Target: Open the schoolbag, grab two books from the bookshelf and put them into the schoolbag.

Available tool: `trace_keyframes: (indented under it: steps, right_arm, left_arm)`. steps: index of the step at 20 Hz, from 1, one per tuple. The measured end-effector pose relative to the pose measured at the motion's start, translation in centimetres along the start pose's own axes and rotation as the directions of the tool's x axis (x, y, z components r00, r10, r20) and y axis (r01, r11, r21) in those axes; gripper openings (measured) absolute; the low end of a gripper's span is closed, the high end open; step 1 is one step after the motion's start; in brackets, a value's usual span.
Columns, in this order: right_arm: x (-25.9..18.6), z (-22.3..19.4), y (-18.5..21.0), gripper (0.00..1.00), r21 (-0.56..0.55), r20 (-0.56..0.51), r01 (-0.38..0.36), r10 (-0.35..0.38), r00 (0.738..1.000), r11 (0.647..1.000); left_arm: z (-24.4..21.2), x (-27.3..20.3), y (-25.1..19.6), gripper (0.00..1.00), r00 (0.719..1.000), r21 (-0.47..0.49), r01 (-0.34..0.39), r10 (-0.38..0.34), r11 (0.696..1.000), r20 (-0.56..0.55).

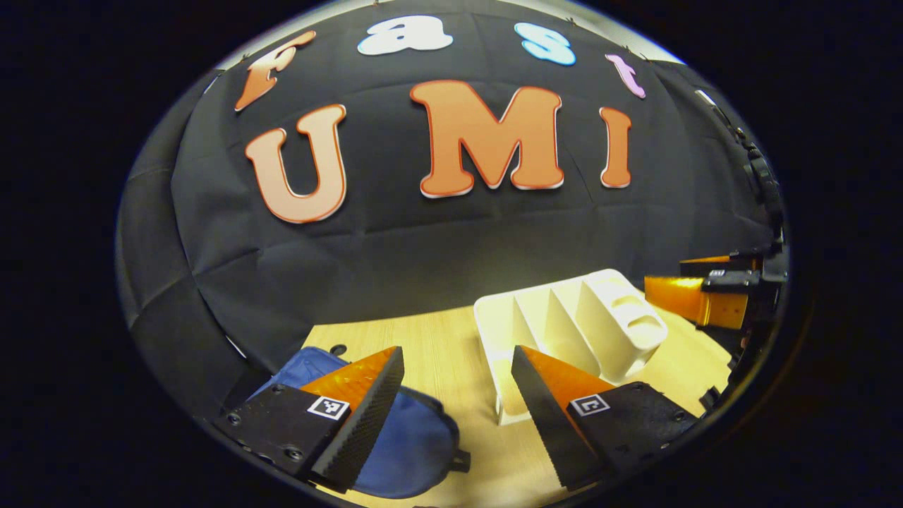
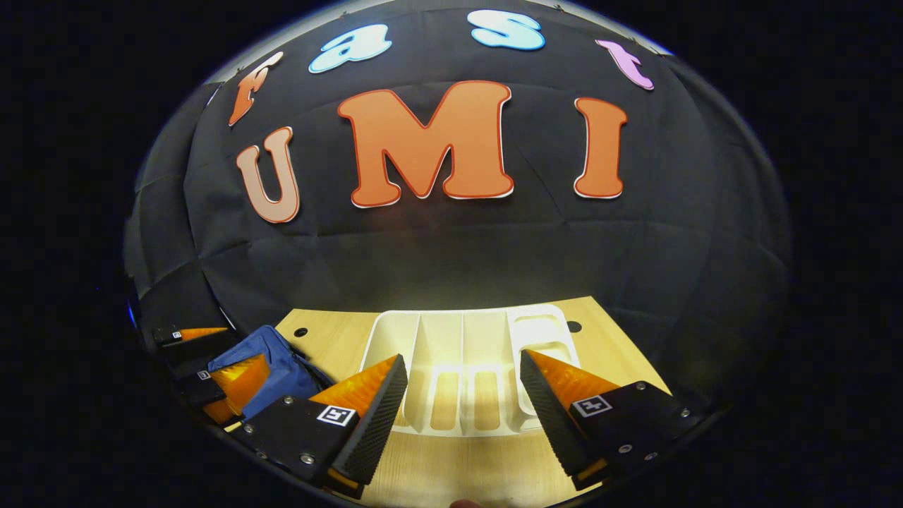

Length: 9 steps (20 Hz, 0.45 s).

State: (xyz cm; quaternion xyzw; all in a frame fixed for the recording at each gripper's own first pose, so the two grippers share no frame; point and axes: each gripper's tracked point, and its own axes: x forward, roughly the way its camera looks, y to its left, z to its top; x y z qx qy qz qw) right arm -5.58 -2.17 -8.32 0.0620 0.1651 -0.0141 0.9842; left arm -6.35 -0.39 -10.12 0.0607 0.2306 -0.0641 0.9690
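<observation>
Hovering open left claw [image 1: 457,395], right claw [image 2: 463,402], bookshelf [image 2: 462,353], schoolbag [image 1: 409,444]

In the right gripper view we see the bookshelf [image 2: 462,367] on the table [image 2: 338,335], ahead between the parted fingers, with the schoolbag [image 2: 271,370] to its left (the two apart). In the left gripper view we note the schoolbag [image 1: 416,441] lower left, the bookshelf [image 1: 571,328] to its right, and the right gripper [image 1: 709,296] beyond the shelf at the right edge.
</observation>
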Motion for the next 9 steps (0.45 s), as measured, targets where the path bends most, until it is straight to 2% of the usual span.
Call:
trace_keyframes:
  steps: [3,4,5,9]
  right_arm:
    - [-1.5,1.9,-0.3,0.96,-0.006,0.078,0.016,-0.015,0.997,1.000]
    - [-2.3,2.6,-0.5,0.95,-0.006,0.114,0.026,-0.025,0.993,1.000]
    - [-2.8,3.5,-0.6,0.95,-0.004,0.152,0.031,-0.030,0.988,1.000]
    - [-4.3,7.2,-1.5,0.95,-0.006,0.311,0.073,-0.068,0.948,0.997]
  left_arm:
    - [2.0,-0.8,-1.0,0.98,0.996,-0.026,-0.016,0.018,1.000,0.093]
    - [2.6,-1.2,-1.4,1.00,0.993,-0.031,-0.019,0.022,0.999,0.113]
    - [3.1,-1.5,-1.6,0.97,0.990,-0.035,-0.024,0.029,0.999,0.135]
    - [5.9,-2.8,-2.1,0.97,0.970,-0.041,-0.040,0.048,0.998,0.237]
